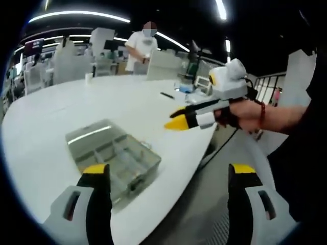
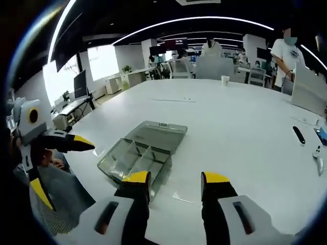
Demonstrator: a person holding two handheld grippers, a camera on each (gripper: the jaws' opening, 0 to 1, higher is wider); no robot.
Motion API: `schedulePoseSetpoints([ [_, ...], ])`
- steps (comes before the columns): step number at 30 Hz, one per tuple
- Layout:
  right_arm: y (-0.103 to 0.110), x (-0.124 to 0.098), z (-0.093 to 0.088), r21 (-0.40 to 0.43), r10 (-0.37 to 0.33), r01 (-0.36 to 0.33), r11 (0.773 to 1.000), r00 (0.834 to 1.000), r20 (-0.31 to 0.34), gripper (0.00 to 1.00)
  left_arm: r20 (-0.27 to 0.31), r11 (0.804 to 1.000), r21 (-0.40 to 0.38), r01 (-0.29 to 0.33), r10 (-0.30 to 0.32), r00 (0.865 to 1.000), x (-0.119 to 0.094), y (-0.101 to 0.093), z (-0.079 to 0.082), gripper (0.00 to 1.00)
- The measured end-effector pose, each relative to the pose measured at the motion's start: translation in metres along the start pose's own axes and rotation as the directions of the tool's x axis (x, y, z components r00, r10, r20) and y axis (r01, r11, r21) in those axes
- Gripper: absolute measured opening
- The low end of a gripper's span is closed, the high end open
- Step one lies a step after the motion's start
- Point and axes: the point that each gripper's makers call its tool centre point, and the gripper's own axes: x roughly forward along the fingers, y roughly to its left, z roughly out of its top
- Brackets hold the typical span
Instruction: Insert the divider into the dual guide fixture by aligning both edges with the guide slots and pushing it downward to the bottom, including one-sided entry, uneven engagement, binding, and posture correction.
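Note:
A clear plastic compartment box (image 1: 115,155) with inner dividers lies on the white table (image 1: 61,112), its lid (image 2: 158,131) folded open flat behind it. My left gripper (image 1: 169,171) stands open just short of the box, nothing between its jaws; it also enters the right gripper view from the left (image 2: 64,169). Over the table's near edge my right gripper (image 2: 176,178) is open and empty too, with the box (image 2: 135,153) just ahead of its left jaw. It shows in the left gripper view (image 1: 179,121), held by a gloved hand. A small clear flat piece (image 2: 183,197) lies on the table by the right jaws.
A person in a white shirt (image 1: 142,45) stands at the table's far side. A paper cup (image 2: 225,80), a black pen-like item (image 2: 299,135) and small gadgets (image 1: 196,87) lie farther off. The table's curved edge (image 1: 189,168) runs close by the grippers.

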Motion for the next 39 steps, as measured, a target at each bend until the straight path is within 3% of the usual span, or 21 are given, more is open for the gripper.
schedulePoseSetpoints([
  [11,-0.035,0.0,-0.011,0.083,-0.05,0.051,0.995,0.999,-0.011,0.36,-0.029,1.0,0.009,0.025,-0.024,0.999,0.01,-0.005,-0.001,0.94],
  [24,-0.058,0.007,-0.02,0.095,-0.075,0.078,0.992,0.996,-0.038,0.38,-0.045,1.0,-0.015,-0.012,0.011,0.999,0.009,0.002,-0.005,0.93],
  [31,-0.068,0.01,-0.025,0.108,-0.082,0.088,0.99,0.995,-0.06,0.39,-0.033,1.0,-0.018,-0.022,0.021,0.999,0.011,0.007,0.003,0.93],
  [39,-0.08,0.011,-0.03,0.074,-0.097,0.103,0.992,0.993,-0.072,0.46,-0.033,0.999,-0.019,-0.034,0.033,0.999,0.01,0.005,0.002,0.95],
])
